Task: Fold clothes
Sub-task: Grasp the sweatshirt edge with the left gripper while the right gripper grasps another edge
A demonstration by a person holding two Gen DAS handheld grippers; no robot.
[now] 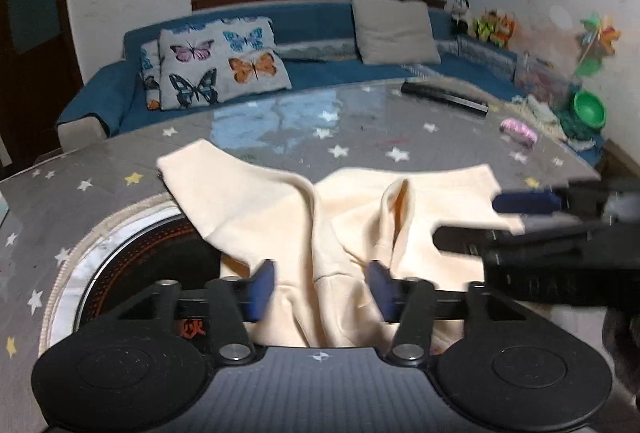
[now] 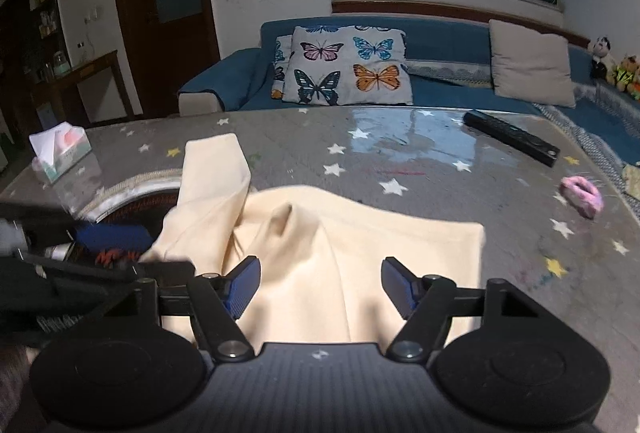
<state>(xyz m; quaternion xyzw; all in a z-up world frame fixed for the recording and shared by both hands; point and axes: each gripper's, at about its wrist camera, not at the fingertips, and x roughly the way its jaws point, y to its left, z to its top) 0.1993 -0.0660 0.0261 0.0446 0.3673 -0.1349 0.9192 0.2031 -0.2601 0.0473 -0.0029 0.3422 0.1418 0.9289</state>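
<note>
Left wrist view first: we saw our left tool (image 1: 321,289) low over a cream garment (image 1: 340,233) that lay rumpled on the grey star-printed worktop (image 1: 280,137). Its blue pads (image 1: 264,285) stood apart, with a ridge of the cloth rising between them, and we could not see them pressing on it. One sleeve-like flap stretched toward the far left, partly over a round black cooktop (image 1: 140,261) set into the worktop. Our right tool (image 1: 472,225) came in from the right edge, blurred, its jaws parted over the garment's right side. Farther back lay a long black bar (image 1: 444,98) and a small pink thing (image 1: 519,131), with a blue sofa (image 1: 320,69) and a butterfly cushion (image 1: 220,61) behind.

Right wrist view next: we saw our right tool (image 2: 320,287) with its jaws wide apart above the flat right part of the garment (image 2: 360,245), the pads (image 2: 242,285) clear of any fold. Our left tool (image 2: 120,249) showed blurred at the left edge. A tissue box (image 2: 60,151) sat at the worktop's (image 2: 440,173) far left corner.
</note>
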